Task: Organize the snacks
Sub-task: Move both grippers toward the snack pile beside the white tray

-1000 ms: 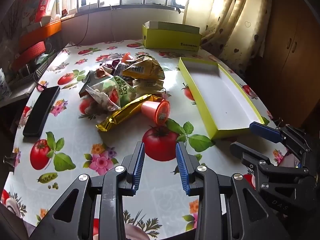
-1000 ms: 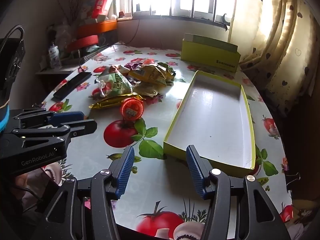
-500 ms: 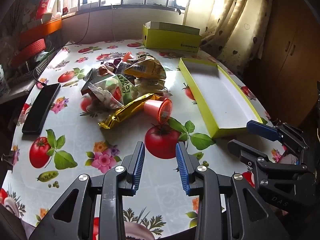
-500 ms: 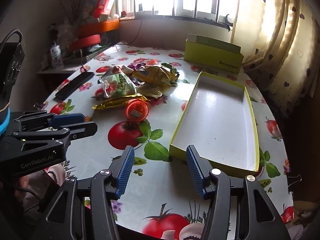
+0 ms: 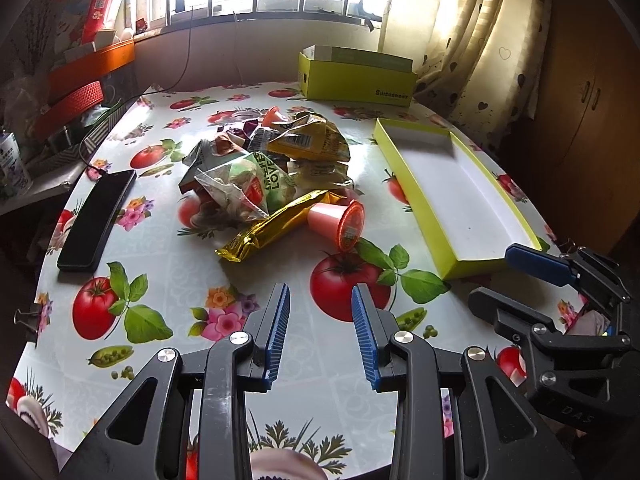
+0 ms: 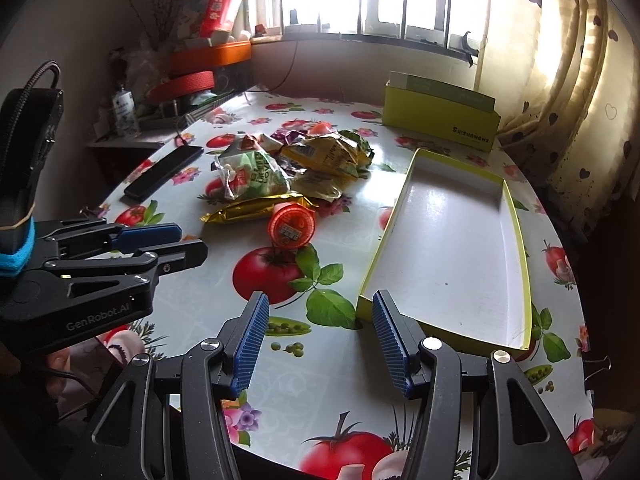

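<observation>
A pile of snack bags lies mid-table, with a gold wrapped bar and a pink jelly cup on its side at the near edge. To its right stands an empty yellow-green tray. My left gripper hovers open over the near tablecloth, short of the cup, nothing between its fingers. My right gripper is open wider near the tray's front corner, also empty. The right wrist view shows the cup, the pile and the left gripper at left.
A yellow-green box sits at the table's far edge under the window. A black phone lies left of the pile. A binder clip pins the tomato-print cloth at the left rim. Curtains and a wooden cabinet stand on the right.
Both views have drifted slightly. Nothing on the table has moved, and both grippers keep the same opening.
</observation>
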`<state>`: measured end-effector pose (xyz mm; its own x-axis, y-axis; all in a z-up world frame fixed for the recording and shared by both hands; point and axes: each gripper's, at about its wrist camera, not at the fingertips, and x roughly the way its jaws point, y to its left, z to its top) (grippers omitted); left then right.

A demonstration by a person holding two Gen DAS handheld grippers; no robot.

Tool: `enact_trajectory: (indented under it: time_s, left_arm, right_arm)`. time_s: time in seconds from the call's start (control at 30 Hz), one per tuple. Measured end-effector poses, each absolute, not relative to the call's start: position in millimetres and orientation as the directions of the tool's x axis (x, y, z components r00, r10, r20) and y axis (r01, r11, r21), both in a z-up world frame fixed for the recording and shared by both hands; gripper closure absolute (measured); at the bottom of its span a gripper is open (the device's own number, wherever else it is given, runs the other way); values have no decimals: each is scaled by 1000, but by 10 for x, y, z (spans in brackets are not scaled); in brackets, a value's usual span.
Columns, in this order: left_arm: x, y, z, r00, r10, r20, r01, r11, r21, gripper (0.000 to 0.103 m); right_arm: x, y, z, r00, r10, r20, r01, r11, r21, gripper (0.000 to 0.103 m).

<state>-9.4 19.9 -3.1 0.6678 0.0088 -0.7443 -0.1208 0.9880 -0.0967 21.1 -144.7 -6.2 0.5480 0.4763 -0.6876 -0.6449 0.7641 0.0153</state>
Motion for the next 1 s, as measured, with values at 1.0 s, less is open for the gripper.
enact_trajectory:
  time_s: [1.0]
  left_arm:
    - [156, 356, -141, 641, -23, -767, -114, 986, -125, 69]
  right_arm:
    - [421, -1311, -76, 509, 505, -697, -664, 746, 56, 50]
